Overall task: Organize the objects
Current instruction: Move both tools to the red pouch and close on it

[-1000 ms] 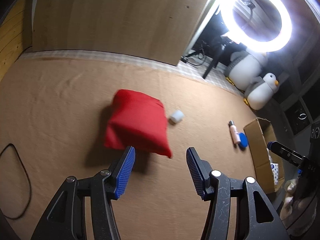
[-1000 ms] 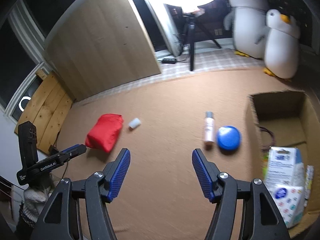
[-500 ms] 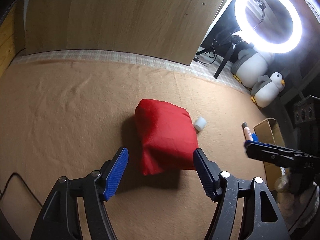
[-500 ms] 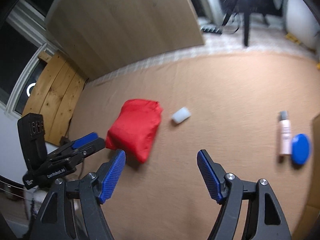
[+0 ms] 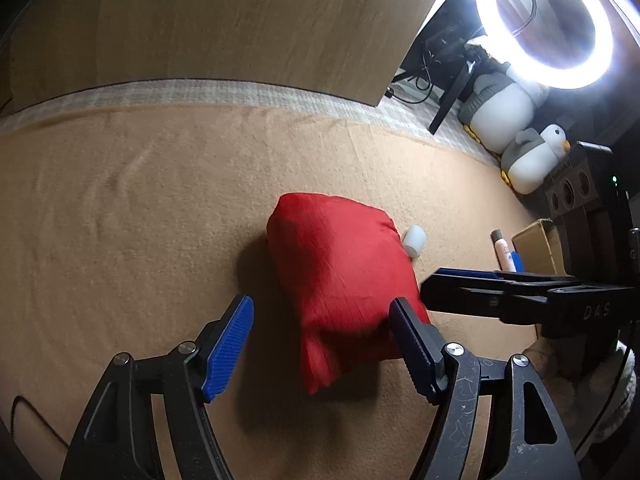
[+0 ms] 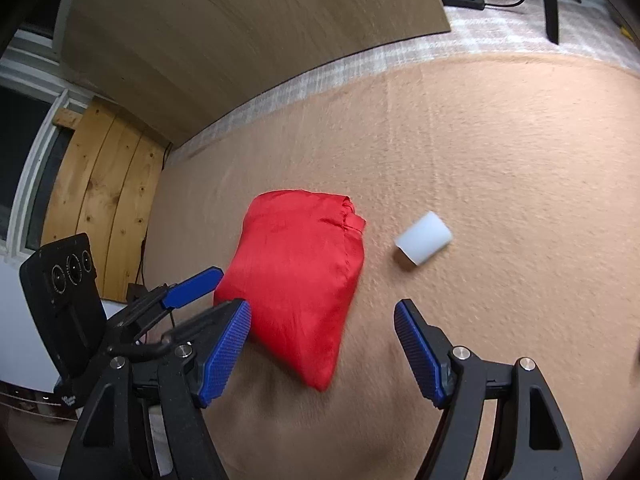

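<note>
Red fabric pouch [image 5: 340,280] lies unpacked on the tan blanket [image 5: 120,220], white cap [image 6: 423,239] at its three o'clock — both hand-held grippers, left [image 5: 320,348] and right [image 6: 322,344], gape empty around it, nothing gathered yet.

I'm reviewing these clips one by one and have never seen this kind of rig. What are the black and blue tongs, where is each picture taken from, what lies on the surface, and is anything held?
There is no robot here: a person carries a two-finger gripper in each hand, each with a wide-angle camera looking along its blue-padded fingers. One picture is from the left gripper, the other from the right gripper; each also shows the other gripper at its edge.

On the tan blanket lie a red fabric pouch and, just beside it, a small white cap. Farther right in the left view are a small pink bottle, a cardboard box, two plush penguins and a ring light.

Nothing is held. Both grippers stand open near the pouch's near end, pads not pressing it.
</note>
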`<action>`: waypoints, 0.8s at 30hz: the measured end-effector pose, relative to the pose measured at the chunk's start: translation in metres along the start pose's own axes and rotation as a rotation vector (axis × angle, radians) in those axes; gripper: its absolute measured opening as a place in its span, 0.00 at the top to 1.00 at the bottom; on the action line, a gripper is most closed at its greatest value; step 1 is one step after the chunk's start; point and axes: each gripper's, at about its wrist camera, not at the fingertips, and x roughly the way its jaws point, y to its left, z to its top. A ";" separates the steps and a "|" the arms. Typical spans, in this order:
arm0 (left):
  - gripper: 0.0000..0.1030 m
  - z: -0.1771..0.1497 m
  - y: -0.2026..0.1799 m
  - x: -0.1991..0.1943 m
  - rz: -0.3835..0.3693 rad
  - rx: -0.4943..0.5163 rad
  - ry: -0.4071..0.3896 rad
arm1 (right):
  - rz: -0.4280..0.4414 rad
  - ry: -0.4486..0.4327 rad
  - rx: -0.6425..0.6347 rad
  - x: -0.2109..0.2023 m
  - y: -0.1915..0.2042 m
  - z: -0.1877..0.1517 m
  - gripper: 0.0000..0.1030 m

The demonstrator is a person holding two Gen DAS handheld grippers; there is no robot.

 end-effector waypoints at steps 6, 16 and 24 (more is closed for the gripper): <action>0.29 0.002 0.004 0.005 -0.012 -0.002 0.006 | -0.029 -0.001 -0.014 0.007 0.006 0.004 0.31; 0.36 -0.004 -0.008 0.010 -0.034 0.066 0.039 | -0.001 0.025 -0.009 0.017 0.006 0.007 0.34; 0.45 -0.010 -0.019 0.010 -0.019 0.079 0.032 | -0.040 0.025 -0.075 0.019 0.019 0.002 0.42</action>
